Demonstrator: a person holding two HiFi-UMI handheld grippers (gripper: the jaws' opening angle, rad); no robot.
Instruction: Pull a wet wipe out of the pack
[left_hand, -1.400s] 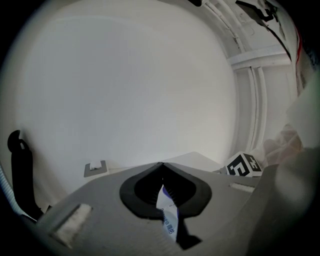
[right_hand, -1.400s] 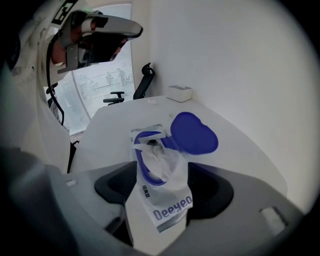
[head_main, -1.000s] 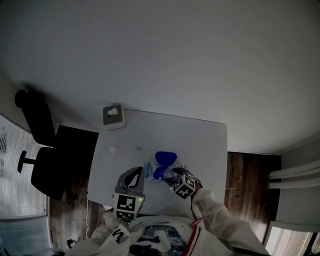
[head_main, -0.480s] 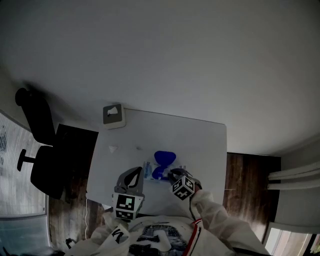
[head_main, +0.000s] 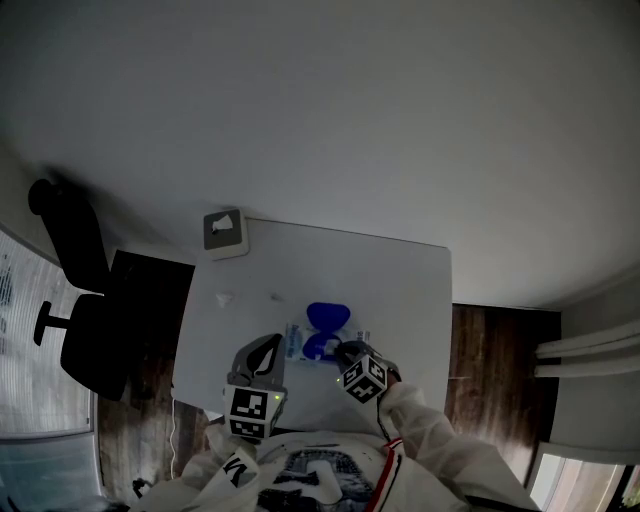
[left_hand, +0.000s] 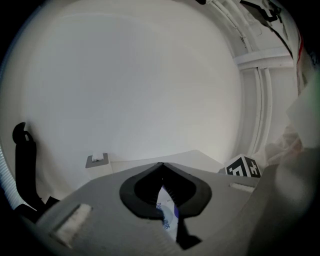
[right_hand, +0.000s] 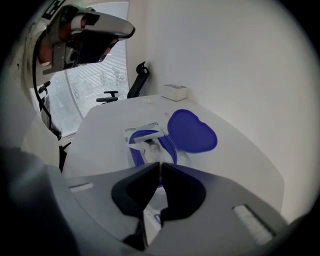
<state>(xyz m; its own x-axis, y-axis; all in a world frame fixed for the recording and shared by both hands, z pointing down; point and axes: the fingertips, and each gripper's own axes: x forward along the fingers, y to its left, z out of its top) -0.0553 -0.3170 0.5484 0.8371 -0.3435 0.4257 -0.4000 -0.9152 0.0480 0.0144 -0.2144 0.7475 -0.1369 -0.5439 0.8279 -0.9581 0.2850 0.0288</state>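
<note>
A wet wipe pack (head_main: 298, 342) lies on the white table (head_main: 400, 290), its blue lid (right_hand: 191, 131) flipped open behind the blue-rimmed opening (right_hand: 167, 145). A crumpled wet wipe (right_hand: 148, 142) sticks up from that opening. My right gripper (right_hand: 160, 164) points steeply down at the opening's near rim. Its jaws have just been closing and now meet on the wipe's near end. My left gripper (left_hand: 161, 164) sits at the pack's left end, tips together, with the pack's printed edge (left_hand: 167, 216) pinched between its jaws.
A grey-and-white tissue box (head_main: 224, 233) stands at the table's far left corner. Small white scraps (head_main: 226, 297) lie on the left side. A black office chair (head_main: 80, 300) stands on the wooden floor left of the table.
The right gripper's marker cube has tipped slightly toward the pack. The left gripper, pack and lid stay where they were.
</note>
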